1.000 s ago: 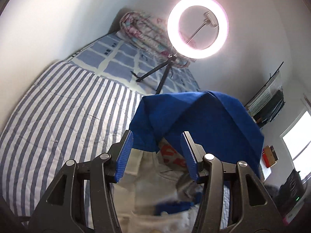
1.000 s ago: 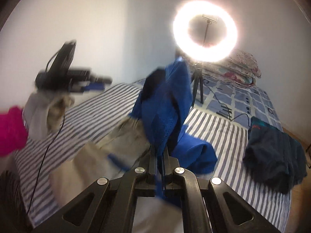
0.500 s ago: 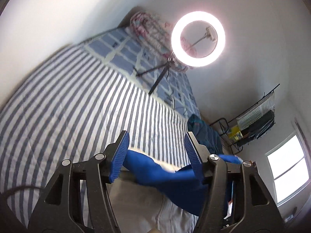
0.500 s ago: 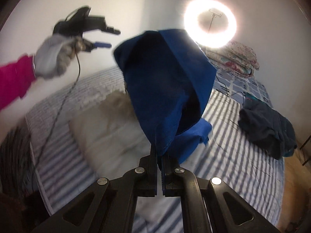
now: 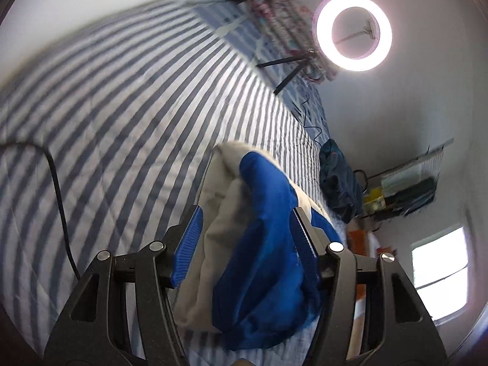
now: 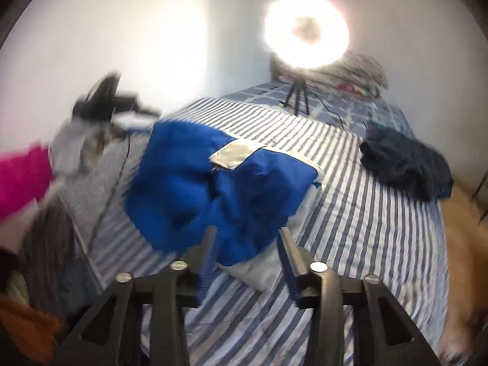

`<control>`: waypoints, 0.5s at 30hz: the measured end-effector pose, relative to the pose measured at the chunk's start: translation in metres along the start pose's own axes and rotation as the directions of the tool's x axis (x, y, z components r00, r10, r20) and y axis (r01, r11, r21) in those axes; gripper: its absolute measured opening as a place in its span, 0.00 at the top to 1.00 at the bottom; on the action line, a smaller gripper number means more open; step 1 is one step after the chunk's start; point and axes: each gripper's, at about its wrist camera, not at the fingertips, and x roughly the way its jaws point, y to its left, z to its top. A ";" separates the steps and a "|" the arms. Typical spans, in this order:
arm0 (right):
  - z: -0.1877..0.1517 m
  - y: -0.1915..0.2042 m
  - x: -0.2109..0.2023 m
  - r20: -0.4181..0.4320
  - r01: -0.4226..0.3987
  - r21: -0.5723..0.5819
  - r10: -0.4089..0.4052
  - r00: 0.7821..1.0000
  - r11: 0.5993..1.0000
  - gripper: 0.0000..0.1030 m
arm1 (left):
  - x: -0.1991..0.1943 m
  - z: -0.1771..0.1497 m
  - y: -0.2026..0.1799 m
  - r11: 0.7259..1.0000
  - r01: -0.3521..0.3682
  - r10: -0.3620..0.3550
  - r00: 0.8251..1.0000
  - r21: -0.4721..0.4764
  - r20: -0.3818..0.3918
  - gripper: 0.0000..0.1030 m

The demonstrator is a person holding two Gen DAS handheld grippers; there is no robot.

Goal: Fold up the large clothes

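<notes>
Both the left claw (image 5: pixel 245 241) and the right claw (image 6: pixel 245 257) gape empty, so the blue-and-cream garment (image 6: pixel 219 180) lies bunched on the striped bed (image 6: pixel 366 213) just ahead, apparently ready for regripping.

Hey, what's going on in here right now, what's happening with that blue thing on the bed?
A person with a gripper in each hand is folding a blue and beige garment on the striped bed. It lies in a heap. Both the right gripper and left gripper are open, holding nothing. A dark garment lies crumpled nearer the ring light.
</notes>
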 end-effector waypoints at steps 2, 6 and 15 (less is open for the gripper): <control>0.000 -0.014 0.000 0.006 -0.011 0.106 0.011 1.000 0.994 0.41 | 0.002 -0.003 0.006 1.000 0.012 -0.013 1.000 -0.028 -0.024 0.38; -0.007 -0.048 0.031 -0.028 -0.100 0.373 0.120 0.992 0.922 0.41 | 0.007 -0.005 0.009 0.999 0.006 -0.007 0.999 -0.047 -0.036 0.37; -0.032 -0.064 0.114 -0.038 -0.152 0.631 0.225 0.974 0.761 0.48 | 0.049 0.001 -0.003 0.998 -0.009 0.002 0.995 -0.062 -0.105 0.41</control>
